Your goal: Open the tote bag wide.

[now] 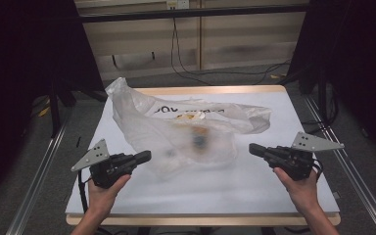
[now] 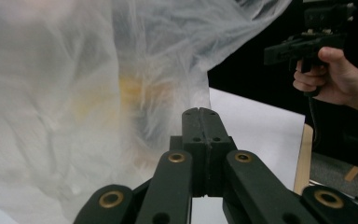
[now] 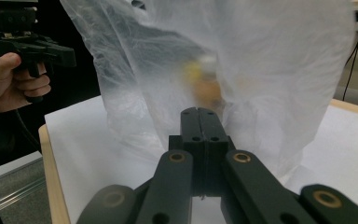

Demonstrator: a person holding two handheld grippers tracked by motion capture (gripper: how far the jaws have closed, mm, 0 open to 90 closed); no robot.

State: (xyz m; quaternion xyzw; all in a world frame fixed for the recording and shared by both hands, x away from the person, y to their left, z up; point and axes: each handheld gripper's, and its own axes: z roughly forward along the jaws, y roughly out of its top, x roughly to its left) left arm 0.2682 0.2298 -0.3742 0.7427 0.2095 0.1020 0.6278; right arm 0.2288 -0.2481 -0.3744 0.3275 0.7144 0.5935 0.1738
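Frankly, with my left gripper (image 1: 146, 156) and right gripper (image 1: 254, 149) both clamped shut on nothing either side of the plastic bag (image 1: 176, 129) mid-table, I could shove it and tip the blurred yellowish item (image 3: 204, 79) inside.

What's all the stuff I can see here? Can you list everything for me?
Plastic bag: one, translucent white with dark lettering, crumpled on the middle of the table, between the two grippers.
Contents of the bag: blurred yellow-orange and dark shapes inside; count and kind cannot be told.
Table: one, white top with a light wooden edge.
Cables: a few, black, on the floor beyond the table.
Left gripper: one, black with a grey three-cornered plate, at the bag's left edge, jaws shut with nothing between them.
Right gripper: one, black with a grey plate, right of the bag, jaws shut with nothing between them.
Hands: two, each holding a gripper.
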